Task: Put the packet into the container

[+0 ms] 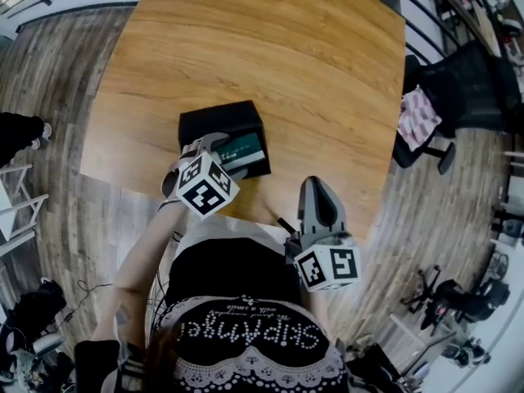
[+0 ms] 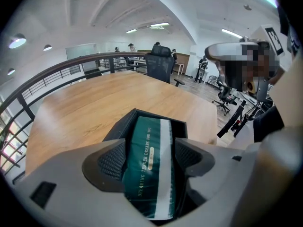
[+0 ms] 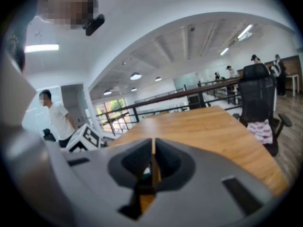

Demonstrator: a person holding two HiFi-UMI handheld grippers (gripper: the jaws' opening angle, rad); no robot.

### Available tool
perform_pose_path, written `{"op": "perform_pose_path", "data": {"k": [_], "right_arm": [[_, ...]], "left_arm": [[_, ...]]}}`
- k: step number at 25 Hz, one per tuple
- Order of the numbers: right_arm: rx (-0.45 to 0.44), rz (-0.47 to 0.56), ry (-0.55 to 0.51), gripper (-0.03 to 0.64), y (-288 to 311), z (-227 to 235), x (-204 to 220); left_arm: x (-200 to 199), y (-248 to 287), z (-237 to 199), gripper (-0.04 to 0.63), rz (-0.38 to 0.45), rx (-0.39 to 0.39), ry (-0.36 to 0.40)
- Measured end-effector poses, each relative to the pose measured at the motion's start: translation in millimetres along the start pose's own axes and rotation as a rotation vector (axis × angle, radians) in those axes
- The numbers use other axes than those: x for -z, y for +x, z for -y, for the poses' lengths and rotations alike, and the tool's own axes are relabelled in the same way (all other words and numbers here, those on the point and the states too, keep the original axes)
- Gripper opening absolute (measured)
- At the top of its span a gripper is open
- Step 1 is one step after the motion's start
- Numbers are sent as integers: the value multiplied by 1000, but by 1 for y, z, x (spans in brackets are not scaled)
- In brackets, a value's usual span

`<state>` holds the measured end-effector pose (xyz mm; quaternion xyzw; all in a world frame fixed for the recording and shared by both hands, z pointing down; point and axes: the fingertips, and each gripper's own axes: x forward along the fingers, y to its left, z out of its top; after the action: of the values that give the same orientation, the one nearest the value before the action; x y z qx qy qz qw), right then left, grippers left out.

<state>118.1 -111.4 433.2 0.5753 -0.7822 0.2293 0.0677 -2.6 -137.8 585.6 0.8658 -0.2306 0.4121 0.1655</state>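
Wooden desk point(image 1: 270, 47), head view: left hand-held gripper point(image 1: 223, 151) over the near black container point(image 1: 214, 121). Left gripper view: jaws clamp the green packet point(image 2: 149, 167), far end inside; released tilted, it may snag the rim. Right gripper view: right hand-held gripper point(image 3: 153, 160) closed, empty.

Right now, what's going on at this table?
A person works two hand-held grippers. The left gripper grips a green packet, whose far end is inside the black container on the table. The right gripper is shut and empty, off to the side near the table's edge.
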Motion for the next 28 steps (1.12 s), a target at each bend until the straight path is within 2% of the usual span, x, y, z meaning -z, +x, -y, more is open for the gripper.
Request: {"op": "perform_pose_path", "data": {"k": [7, 12, 15, 18, 28], "right_arm": [[-13, 5, -7, 41, -3, -3, -1], [-28, 20, -12, 41, -3, -7, -4], [-38, 29, -19, 41, -3, -10, -7], [-51, 39, -27, 41, -2, -13, -10], [-101, 85, -59, 41, 3, -23, -30]], "left_arm": [[-31, -36, -9, 339, 130, -76, -14], [-60, -71, -14, 333, 279, -129, -39], [-79, -99, -22, 257, 394, -196, -50], [-95, -127, -29, 217, 487, -263, -58], [-114, -211, -42, 80, 712, -450, -121]]}}
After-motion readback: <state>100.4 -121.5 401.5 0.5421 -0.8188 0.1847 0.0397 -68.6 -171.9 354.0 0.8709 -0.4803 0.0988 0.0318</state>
